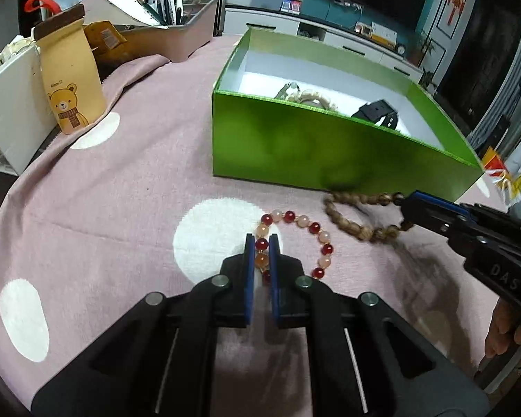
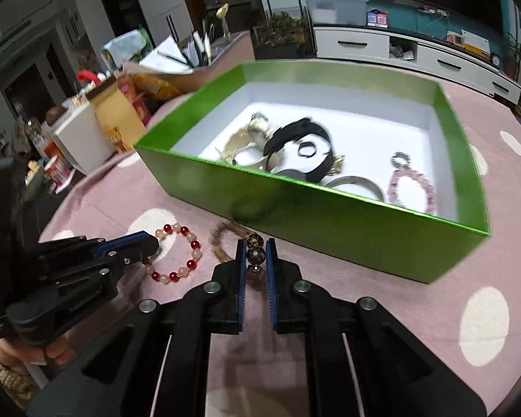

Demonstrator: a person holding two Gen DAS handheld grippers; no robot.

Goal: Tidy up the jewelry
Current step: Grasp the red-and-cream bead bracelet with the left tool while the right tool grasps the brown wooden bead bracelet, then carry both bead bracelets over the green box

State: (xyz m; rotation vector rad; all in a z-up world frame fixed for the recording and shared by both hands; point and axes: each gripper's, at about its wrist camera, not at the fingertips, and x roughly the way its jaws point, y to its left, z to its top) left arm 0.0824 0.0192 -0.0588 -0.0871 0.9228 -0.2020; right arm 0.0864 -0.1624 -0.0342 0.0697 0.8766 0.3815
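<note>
The left claw sits at bottom centre of the left wrist view, tilted down toward the counter, its two blue-padded jaws closed on a red and pale bead bracelet; one red bead and one orange bead sit between the pads, and the rest of the loop lies on the pink, white-dotted cloth to the right of the claw. In the right wrist view the same claw enters from the left edge, with part of the holding hand visible at lower left. The right claw occupies bottom centre of its own view, jaws closed on a dark bead of the brown wooden bead bracelet; the strand trails to the upper left and lies just in front of the green box. In the left wrist view this claw reaches in from the right edge, gripping the brown bracelet close to the box wall. The brown beads are motion-blurred in both views. Inside the box lie a black watch strap, a silver bangle, a pink bead bracelet and pale pieces too blurred to identify; the near wall hides most of them in the left wrist view. A bear-printed bottle stands at upper left.
</note>
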